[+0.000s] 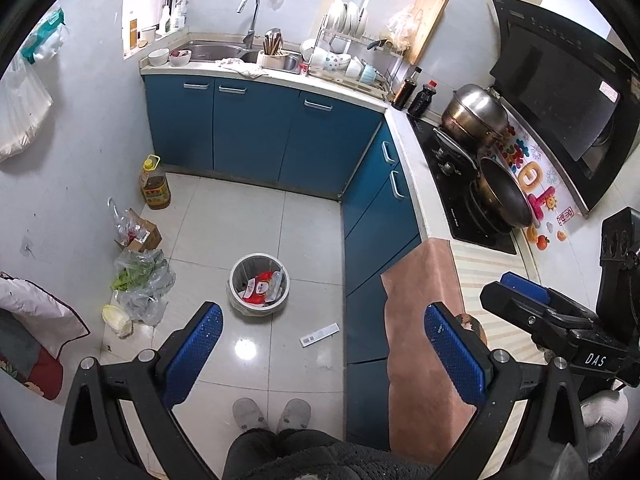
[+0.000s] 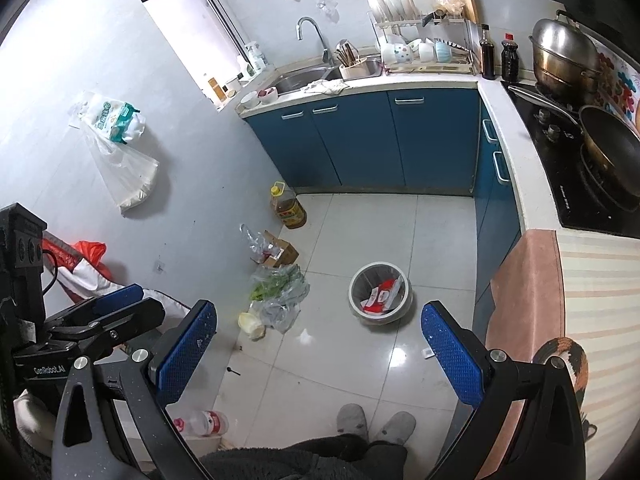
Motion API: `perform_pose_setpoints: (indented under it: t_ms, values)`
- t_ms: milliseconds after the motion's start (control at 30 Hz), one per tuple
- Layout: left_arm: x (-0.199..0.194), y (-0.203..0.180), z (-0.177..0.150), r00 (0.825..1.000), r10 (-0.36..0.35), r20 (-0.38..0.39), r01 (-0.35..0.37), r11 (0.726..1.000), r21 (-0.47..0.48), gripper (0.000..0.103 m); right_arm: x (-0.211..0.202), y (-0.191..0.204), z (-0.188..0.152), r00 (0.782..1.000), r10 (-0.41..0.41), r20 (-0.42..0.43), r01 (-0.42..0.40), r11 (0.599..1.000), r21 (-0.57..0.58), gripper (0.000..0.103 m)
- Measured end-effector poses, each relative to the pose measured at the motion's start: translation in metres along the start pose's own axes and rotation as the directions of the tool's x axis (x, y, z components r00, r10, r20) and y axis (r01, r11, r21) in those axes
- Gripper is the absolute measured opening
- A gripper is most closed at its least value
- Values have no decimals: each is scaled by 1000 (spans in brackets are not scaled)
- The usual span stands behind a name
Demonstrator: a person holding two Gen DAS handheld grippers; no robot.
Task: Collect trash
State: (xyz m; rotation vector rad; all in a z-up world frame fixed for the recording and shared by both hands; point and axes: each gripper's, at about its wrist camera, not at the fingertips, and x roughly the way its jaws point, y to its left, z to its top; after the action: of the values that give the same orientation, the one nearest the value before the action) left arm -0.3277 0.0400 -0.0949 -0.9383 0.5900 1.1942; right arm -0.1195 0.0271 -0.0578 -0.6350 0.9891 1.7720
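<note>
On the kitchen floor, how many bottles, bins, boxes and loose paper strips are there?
Bottles: 2 (oil jug, plastic bottle)
Waste bin: 1
Cardboard box: 1
Paper strip: 1
Total: 5

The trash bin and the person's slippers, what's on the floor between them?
Mostly bare tile. A white paper strip lies off to the side between the trash bin and the slippers, clearest in the left wrist view.
</note>
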Motion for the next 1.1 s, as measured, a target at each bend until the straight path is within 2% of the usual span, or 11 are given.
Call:
perform_pose_setpoints:
  t_ms: [433, 1100]
  values:
    - [-1, 0, -9, 999, 39, 11, -39, 999, -3, 103, 2, 1, -6, 999, -27, -17, 27, 1000, -13, 103]
    - [-3, -6, -14, 1000, 21, 9, -21, 1000, -2, 103, 1, 5, -12, 1000, -21, -23, 20, 999, -26, 103]
